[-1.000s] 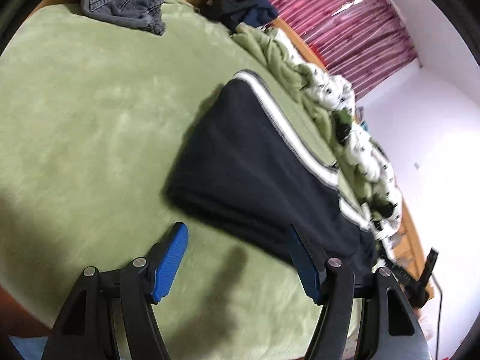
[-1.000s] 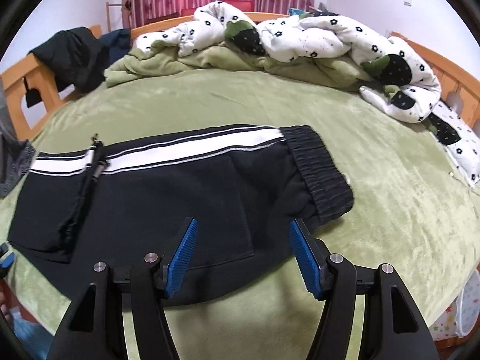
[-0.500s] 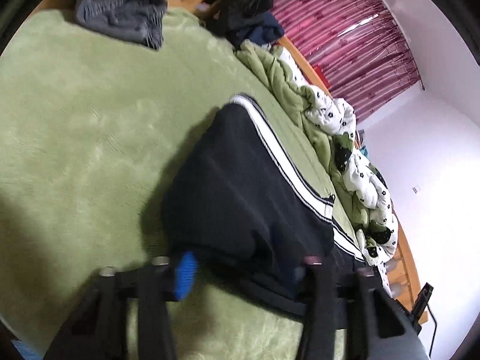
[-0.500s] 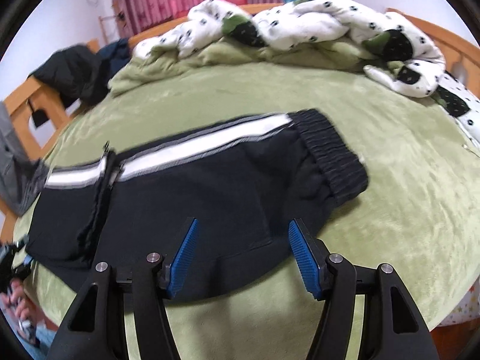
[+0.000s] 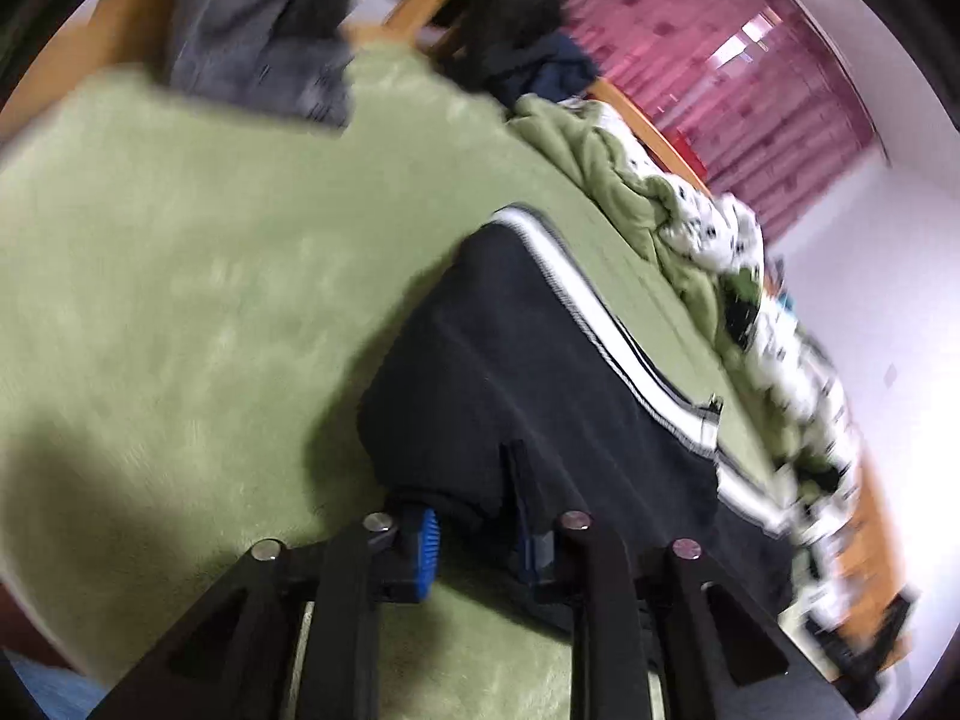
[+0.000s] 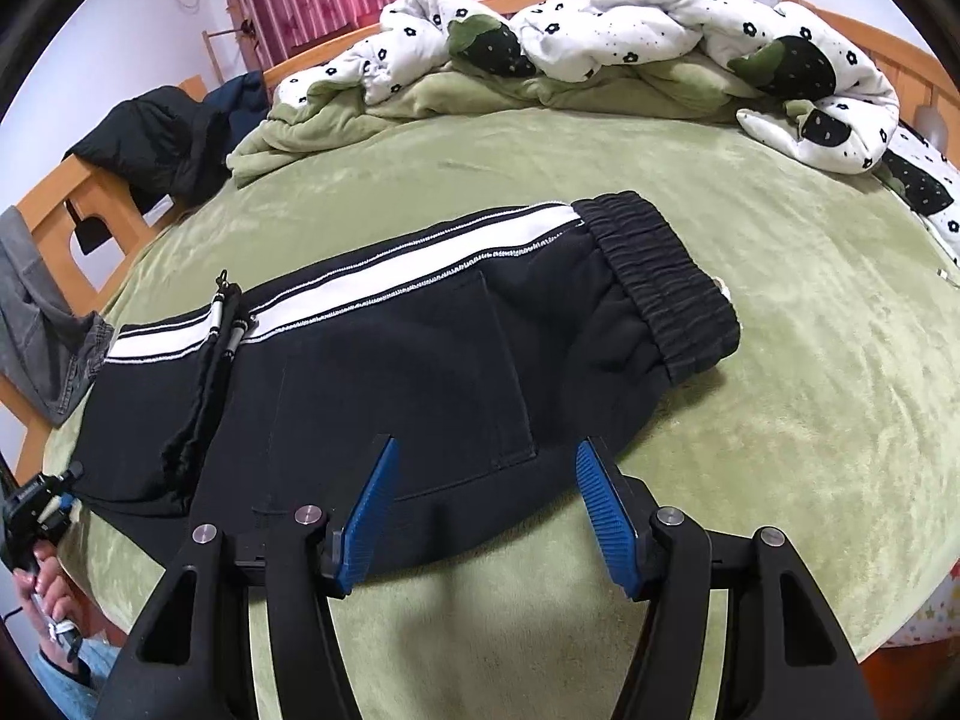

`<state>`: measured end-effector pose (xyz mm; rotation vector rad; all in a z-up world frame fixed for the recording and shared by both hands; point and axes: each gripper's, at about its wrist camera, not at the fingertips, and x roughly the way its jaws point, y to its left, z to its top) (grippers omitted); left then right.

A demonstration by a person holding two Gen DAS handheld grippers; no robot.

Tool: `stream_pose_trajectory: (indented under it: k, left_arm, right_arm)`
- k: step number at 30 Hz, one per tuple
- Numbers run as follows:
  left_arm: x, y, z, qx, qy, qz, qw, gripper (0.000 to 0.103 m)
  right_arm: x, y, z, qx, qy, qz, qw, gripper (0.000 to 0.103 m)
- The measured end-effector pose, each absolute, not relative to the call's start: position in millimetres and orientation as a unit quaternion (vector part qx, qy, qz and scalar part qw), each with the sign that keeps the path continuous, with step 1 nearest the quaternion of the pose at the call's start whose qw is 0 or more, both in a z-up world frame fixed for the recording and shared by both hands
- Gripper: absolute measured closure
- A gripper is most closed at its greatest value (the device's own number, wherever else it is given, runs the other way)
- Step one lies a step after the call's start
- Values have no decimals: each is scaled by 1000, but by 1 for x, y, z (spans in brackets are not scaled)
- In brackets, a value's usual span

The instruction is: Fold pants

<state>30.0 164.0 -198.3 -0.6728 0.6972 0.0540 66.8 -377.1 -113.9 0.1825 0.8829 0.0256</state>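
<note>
the black pants (image 6: 384, 372) with a white side stripe lie flat on the green bed (image 6: 780, 360), already doubled over themselves, the ribbed waistband (image 6: 660, 282) at the end away from the left gripper. the left gripper (image 5: 480, 540) sits at the folded end opposite the waistband, its fingers (image 5: 427, 546) closed in on a bunched lip of the dark cloth; the view is blurred, but fabric clearly fills the gap between them, so it looks to be grasping the pants. the right gripper (image 6: 486, 510) hovers at the near long edge of the pants, roughly midway toward the waistband, fingers (image 6: 372, 504) spread wide and holding nothing. the cloth reads as thick, soft fleece: light enough to lift by a corner, limp, likely to sag and drag across the plush bed cover instead of sliding cleanly. a good hold is probably the near edge through all layers, matched to the left gripper's pinch, so both ends rise together. a loose drawcord (image 6: 225, 324) lies across the stripe and could snag. a rumpled floral quilt (image 6: 630, 30) is heaped well beyond the pants.
</note>
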Motion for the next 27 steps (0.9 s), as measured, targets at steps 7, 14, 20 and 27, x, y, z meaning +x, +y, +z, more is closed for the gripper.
stream_pose_trajectory:
  k: [7,14,20,27]
  left_arm:
    - [31,102,-128,-169,290,50,941,91]
    - [50,5,-80,-93,262,-46,960,92]
    - [62,-96,-81,-39,260,-148,953,92]
    - [73,-175,-143,-35,341,-249,906,91]
  right_arm:
    - [60,-387,-107,98,423,9,901,42]
    - [46,-398,-87,102,393,15,914,42]
    - [31,-420,-76,96,359,-14,928,42]
    - [26,-460,-85,145,366,-49,918,42]
